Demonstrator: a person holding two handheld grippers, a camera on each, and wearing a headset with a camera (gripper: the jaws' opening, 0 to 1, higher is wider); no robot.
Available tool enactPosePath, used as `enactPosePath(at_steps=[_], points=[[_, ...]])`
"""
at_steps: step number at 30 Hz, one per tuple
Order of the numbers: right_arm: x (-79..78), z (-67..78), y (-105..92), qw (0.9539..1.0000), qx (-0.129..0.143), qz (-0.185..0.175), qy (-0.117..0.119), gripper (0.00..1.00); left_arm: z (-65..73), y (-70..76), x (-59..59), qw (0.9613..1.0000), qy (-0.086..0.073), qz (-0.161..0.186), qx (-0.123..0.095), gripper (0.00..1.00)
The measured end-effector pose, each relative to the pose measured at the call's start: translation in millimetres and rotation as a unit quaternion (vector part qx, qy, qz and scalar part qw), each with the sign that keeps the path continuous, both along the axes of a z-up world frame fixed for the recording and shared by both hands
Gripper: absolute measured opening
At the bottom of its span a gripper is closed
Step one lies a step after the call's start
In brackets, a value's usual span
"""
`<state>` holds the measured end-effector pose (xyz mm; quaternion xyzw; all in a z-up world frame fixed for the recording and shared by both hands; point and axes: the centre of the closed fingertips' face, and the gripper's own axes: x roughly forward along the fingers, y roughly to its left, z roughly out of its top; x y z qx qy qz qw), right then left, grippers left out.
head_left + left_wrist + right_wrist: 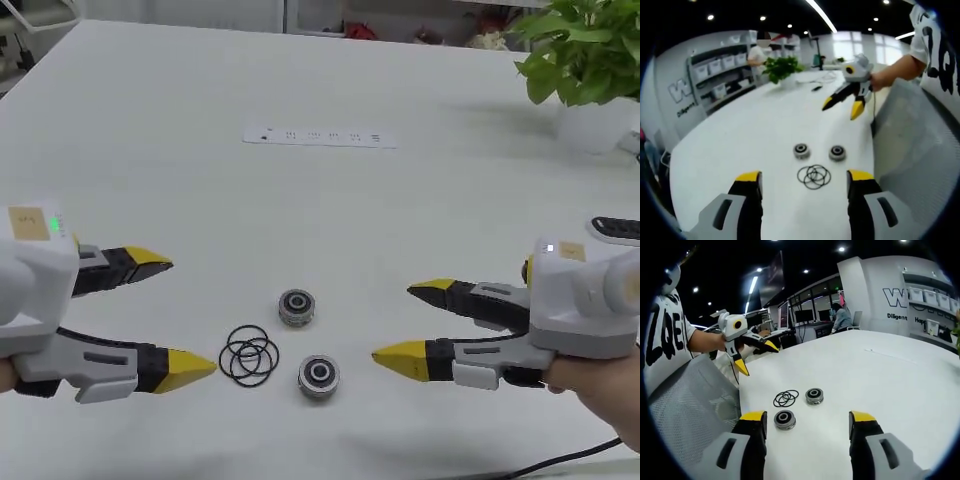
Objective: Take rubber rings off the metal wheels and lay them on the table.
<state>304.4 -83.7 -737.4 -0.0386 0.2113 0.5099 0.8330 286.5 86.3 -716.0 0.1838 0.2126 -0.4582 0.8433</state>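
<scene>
Two silver metal wheels sit on the white surface beside loose thin black rubber rings, between the left gripper and right gripper, both with fingers wide open and empty, the right likely nearer.

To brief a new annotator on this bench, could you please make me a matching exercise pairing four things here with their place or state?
Things:
1 rubber rings
2 power strip
3 potted plant
4 left gripper

Descriptions:
A at the far right of the table
B open, holding nothing
C loose pile beside the metal wheels
D lying flat, well beyond the wheels

Pairs: 1-C; 2-D; 3-A; 4-B
</scene>
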Motion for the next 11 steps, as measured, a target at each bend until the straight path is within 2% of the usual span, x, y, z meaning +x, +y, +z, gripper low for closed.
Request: enactPosePath(at_steps=[11], points=[[1.4,1.3,-3.4,1.0,0.003,-0.006,-0.002,0.63,-0.1,2.2,0.0,1.0,-0.001,0.004,0.002,0.7]])
